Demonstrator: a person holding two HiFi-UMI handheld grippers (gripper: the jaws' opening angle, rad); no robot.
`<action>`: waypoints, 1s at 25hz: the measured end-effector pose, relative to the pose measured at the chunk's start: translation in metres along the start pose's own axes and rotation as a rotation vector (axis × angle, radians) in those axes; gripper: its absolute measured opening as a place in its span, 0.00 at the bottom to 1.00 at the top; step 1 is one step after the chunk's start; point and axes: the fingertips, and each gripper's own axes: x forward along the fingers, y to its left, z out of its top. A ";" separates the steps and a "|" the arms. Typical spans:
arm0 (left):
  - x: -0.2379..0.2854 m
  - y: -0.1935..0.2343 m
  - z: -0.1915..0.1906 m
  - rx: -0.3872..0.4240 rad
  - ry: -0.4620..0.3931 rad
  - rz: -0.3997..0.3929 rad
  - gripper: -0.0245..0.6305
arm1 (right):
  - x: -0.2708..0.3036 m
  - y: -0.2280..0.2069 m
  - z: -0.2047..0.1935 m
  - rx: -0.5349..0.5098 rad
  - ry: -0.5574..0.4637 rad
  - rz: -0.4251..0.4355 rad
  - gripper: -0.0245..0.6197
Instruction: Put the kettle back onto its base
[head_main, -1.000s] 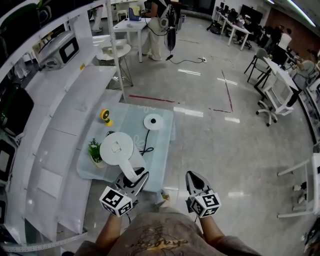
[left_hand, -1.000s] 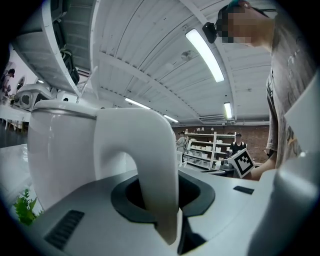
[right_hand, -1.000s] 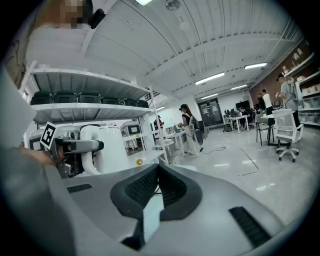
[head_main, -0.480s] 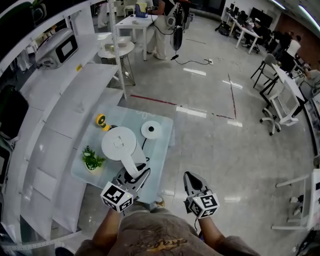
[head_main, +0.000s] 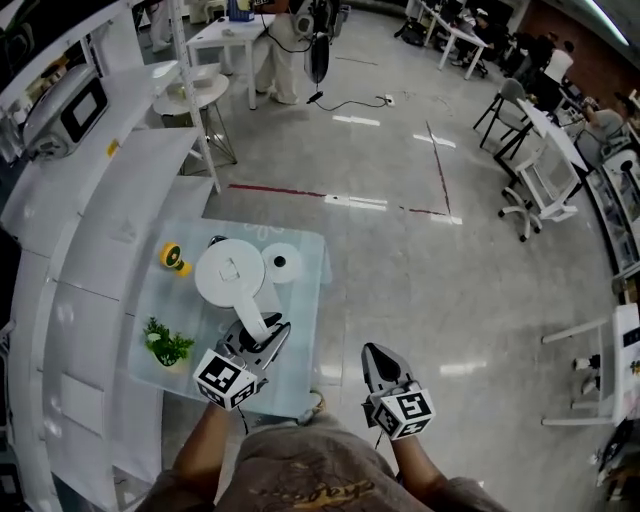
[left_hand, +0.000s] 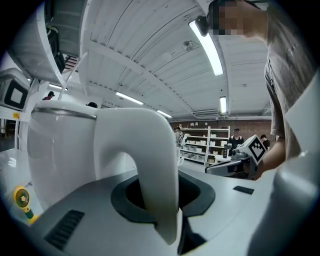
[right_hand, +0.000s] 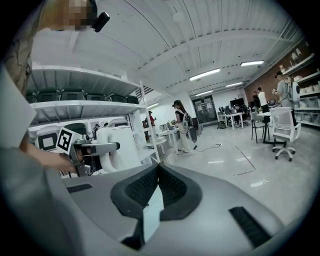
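One white round kettle (head_main: 231, 272), curved handle (left_hand: 150, 165) pinched by L tool (head_main: 263, 333); R tool (head_main: 373, 353) closed.

Table (head_main: 300, 322) with base (head_main: 281, 262) and plant (head_main: 165, 345)

Left tool (head_main: 264, 333) and right tool (head_main: 375, 354), smooth grey shells, black ribbed pads (right_hand: 172, 187), each carrying a white cube (head_main: 228, 378) with black square markers, short-sleeved grey-brown T-shirt (head_main: 300, 470), faded chest print
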 end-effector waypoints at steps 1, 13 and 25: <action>0.005 0.007 -0.001 0.002 0.000 -0.011 0.19 | 0.002 -0.001 -0.001 0.002 0.004 -0.013 0.04; 0.082 0.075 -0.033 0.026 0.018 -0.112 0.19 | 0.025 -0.027 -0.012 0.027 0.036 -0.163 0.04; 0.139 0.116 -0.065 0.022 0.050 -0.168 0.19 | 0.051 -0.050 -0.026 0.058 0.099 -0.230 0.04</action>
